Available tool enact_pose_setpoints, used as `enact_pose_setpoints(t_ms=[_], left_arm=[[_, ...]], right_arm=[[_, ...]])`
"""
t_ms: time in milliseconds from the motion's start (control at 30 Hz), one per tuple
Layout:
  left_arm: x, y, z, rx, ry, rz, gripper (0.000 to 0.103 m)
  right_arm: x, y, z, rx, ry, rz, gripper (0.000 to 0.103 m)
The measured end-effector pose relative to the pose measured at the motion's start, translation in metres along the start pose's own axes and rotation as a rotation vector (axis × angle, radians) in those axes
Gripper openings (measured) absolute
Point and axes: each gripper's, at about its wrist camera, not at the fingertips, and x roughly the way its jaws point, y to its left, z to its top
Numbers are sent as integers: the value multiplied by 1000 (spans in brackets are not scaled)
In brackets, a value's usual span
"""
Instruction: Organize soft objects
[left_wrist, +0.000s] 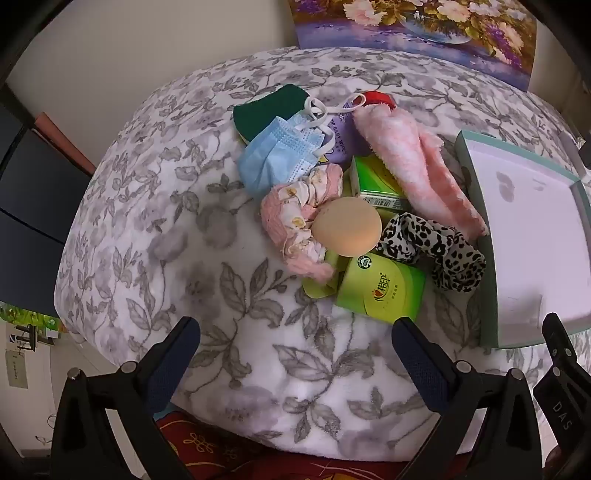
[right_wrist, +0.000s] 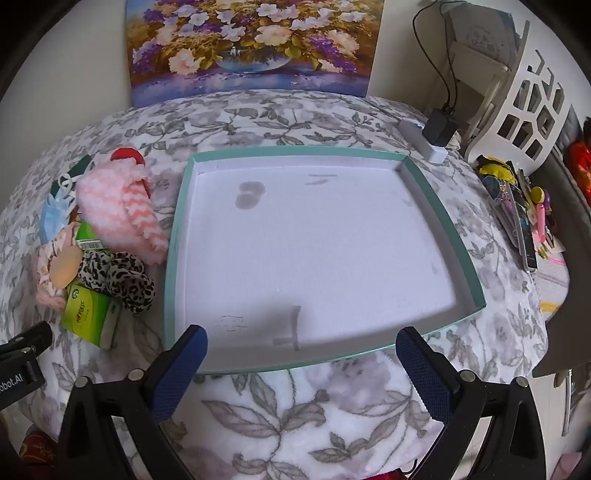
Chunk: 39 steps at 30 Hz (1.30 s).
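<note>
Honestly, with both my left tongs (left_wrist: 295, 354) and right tongs (right_wrist: 301, 363) spread apart and empty, the soft pile (left_wrist: 332, 206) left of the bare tray (right_wrist: 436, 206) lies so tangled that grabbing the sponge (left_wrist: 347, 225) could drag neighbours along.

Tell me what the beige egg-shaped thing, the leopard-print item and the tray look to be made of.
Beige egg-shaped thing: probably soft foam sponge, matte and smooth with no shine.
Leopard-print item: fabric, likely a gathered stretchy cloth, judging by its bunched folds.
Tray: looks like cardboard, with thin, straight teal walls and a matte white, slightly stained floor.
</note>
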Motion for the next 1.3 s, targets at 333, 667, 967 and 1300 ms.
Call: enact_pose_setpoints(t_ms=[333,667,967,1300], left_arm=[[2,4,1,-6,5,0,103],[2,4,0,-4,4,3,103],[4,6,1,-2,5,5,103],[4,5,-4,1,8,12,103]], right_arm=[[0,1,-1,0,-1,0,103],[3,2,0,-1,3,0,103],[4,2,-1,0,6,2,103],[5,3,-1,0,7,1,103]])
